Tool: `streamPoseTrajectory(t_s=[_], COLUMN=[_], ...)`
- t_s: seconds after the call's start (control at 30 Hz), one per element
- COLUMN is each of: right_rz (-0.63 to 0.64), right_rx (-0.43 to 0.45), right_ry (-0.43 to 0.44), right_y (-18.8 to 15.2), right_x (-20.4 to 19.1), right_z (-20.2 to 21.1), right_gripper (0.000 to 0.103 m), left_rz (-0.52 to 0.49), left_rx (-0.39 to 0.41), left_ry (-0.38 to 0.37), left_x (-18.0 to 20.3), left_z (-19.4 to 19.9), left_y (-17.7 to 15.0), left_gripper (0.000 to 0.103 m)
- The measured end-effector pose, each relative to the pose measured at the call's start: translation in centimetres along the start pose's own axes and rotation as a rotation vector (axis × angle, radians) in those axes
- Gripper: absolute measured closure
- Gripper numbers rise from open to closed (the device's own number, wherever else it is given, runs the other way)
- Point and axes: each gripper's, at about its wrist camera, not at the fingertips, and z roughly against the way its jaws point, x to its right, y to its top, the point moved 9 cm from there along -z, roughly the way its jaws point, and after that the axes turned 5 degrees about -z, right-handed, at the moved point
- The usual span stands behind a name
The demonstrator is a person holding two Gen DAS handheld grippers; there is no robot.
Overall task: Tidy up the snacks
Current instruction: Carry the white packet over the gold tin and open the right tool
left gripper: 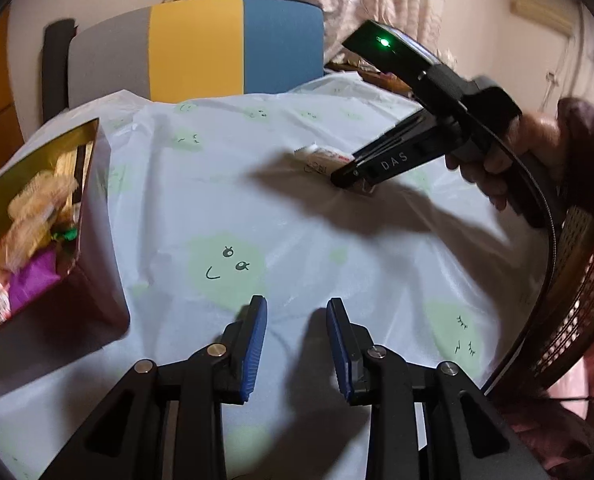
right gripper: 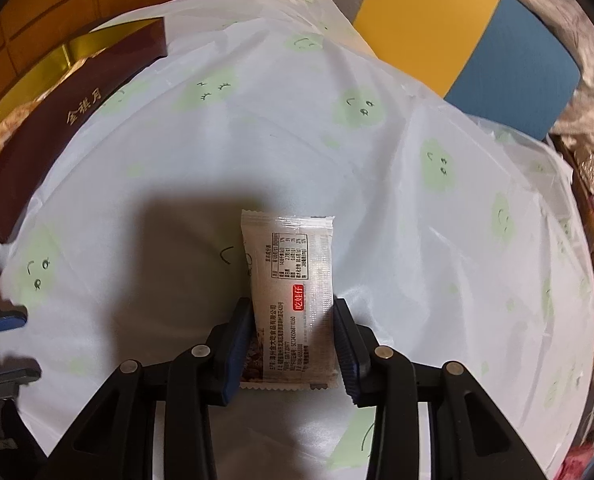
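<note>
The packet lies flat on the cloth near the table's middle, printed back up: a small oblong sachet of pale glossy film with crimped saw-tooth ends, a nutrition table in fine black print and a red label. Its near half sits between the right tongs, whose ribbed blue pads stand on either side of it, narrow, both flush against its long edges; the packet rests on the cloth, not lifted. From the left wrist view the right tongs slope down onto the packet, tips at the cloth, a hand around the black handle and a green light lit on top.

The left tongs hang over bare cloth with nothing between them, the gap narrow, the blue pads ridged like the others. In the right wrist view their tips show at the left edge, well apart from the packet.

The cloth is thin, shiny plastic, pale blue-white, creased, printed with soft green blobs bearing little drawn faces. At the table's left stands a box, maroon outside with gold lettering, gold foil lined within, filled with wrapped snacks, one purple. Beyond the table is a chair back in grey, yellow and blue panels; a woven cane chair curves at the right.
</note>
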Motion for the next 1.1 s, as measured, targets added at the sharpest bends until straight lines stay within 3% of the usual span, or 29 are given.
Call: streamPoseTrajectory(t_s=[0.33, 0.43, 0.9, 1.1], right_rz=[-0.061, -0.039, 0.168, 0.231], right_rx=[-0.064, -0.043, 0.073, 0.097], right_ry=[-0.011, 0.036, 0.418, 0.462], right_y=[0.9, 2.2, 9.8, 12.6], right_x=[0.5, -1.1, -15.9, -21.5], right_z=[0.2, 1.4, 9.4, 9.2], right_gripper=[0.068, 0.068, 0.068, 0.066], left_rz=[0.021, 0.032, 0.060, 0.089], left_rx=[0.026, 0.035, 0.057, 0.061], left_ry=[-0.027, -0.038, -0.073, -0.097], left_x=[-0.4, -0.5, -0.9, -1.1], left_z=[0.0, 0.1, 0.3, 0.2], left_y=[0.1, 0.1, 0.0, 0.1], left_gripper=[0.072, 0.072, 0.072, 0.072])
